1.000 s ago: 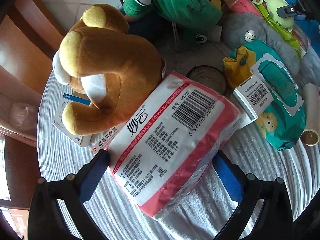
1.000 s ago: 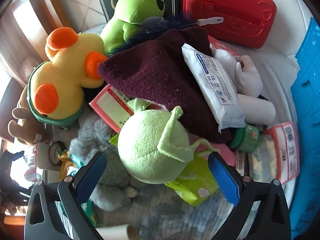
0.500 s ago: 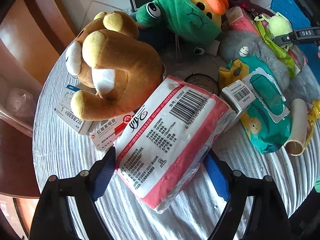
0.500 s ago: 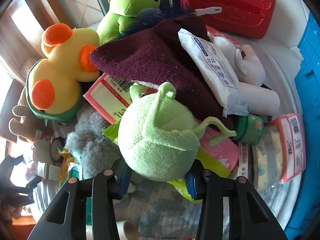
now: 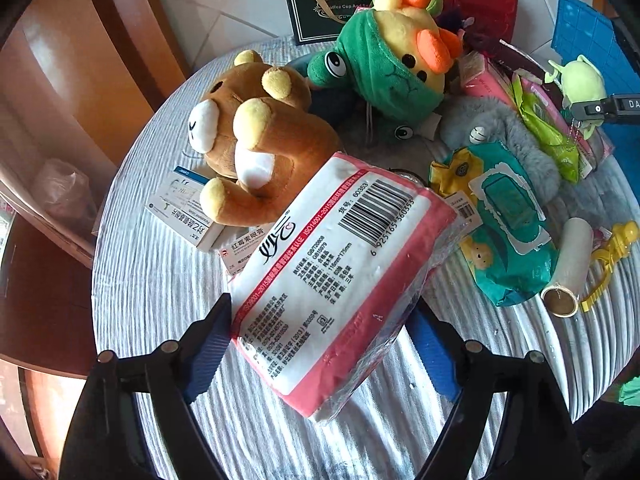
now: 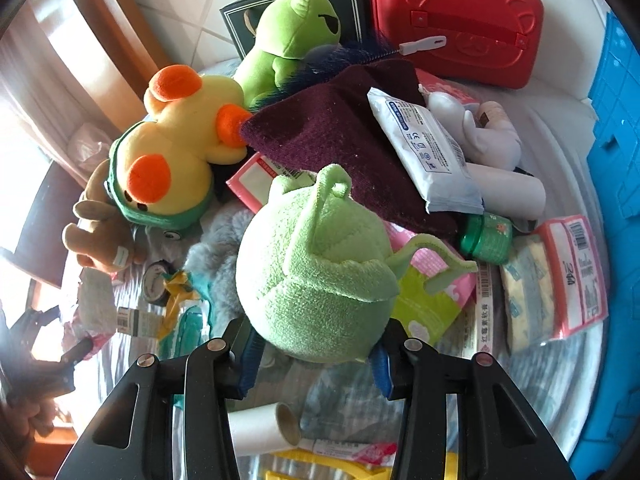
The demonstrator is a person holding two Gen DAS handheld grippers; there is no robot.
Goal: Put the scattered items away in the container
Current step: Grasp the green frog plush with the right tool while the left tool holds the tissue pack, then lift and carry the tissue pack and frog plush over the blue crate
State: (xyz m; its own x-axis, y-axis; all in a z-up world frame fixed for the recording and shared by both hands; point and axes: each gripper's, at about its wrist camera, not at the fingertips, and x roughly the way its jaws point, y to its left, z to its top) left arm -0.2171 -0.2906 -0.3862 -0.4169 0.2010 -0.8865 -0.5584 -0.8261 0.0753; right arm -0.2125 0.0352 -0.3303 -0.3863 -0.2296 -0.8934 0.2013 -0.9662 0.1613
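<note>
My left gripper [image 5: 320, 344] is shut on a pink and white tissue pack [image 5: 340, 272] and holds it above the round striped table [image 5: 160, 280]. My right gripper [image 6: 316, 356] is shut on a light green round plush toy [image 6: 316, 276], lifted over the pile; the toy also shows at the far right of the left wrist view [image 5: 580, 84]. A blue crate [image 6: 616, 160] stands at the right edge.
The table holds a brown bear plush [image 5: 256, 140], a yellow duck plush in green [image 5: 396, 64], a teal wipes pack [image 5: 504, 220], a cardboard tube [image 5: 568, 268], a maroon cloth [image 6: 344, 132], a red case [image 6: 456, 12] and small boxes [image 5: 188, 208].
My left gripper closed on the tissue pack and raised it. My right gripper closed on the green plush toy and lifted it from the pile.
</note>
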